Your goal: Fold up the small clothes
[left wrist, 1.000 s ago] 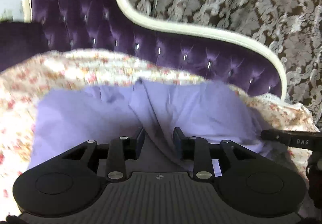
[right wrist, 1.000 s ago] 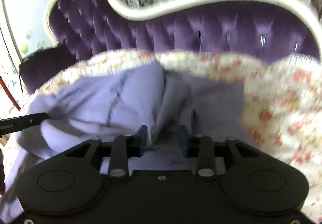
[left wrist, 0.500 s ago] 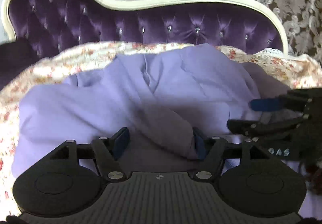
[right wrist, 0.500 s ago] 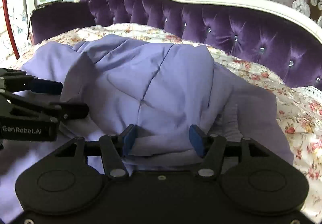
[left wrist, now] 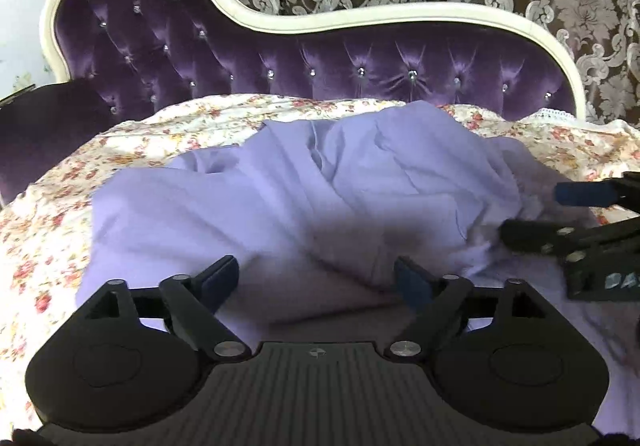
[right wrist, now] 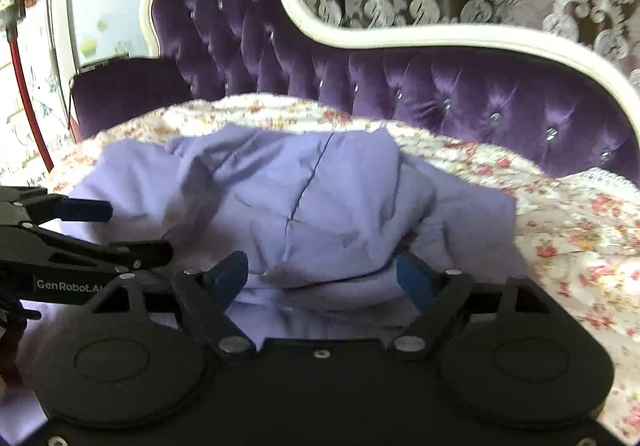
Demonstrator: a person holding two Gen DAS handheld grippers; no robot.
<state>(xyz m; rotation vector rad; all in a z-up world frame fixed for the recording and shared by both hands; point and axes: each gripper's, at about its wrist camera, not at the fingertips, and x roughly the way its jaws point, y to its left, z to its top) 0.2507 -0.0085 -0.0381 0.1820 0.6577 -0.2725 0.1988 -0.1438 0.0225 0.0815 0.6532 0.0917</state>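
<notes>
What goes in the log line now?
left gripper: open, just opening | right gripper: open, just opening | lilac garment: released, rumpled on floral sheet

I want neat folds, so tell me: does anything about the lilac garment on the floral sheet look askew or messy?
Yes. The lilac garment lies bunched and creased on the floral sheet, its edges uneven, not a flat fold. Nothing looks torn or spilled.

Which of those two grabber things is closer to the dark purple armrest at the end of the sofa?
Left. The left gripper works the garment's armrest side; the right gripper sits farther away.
</notes>
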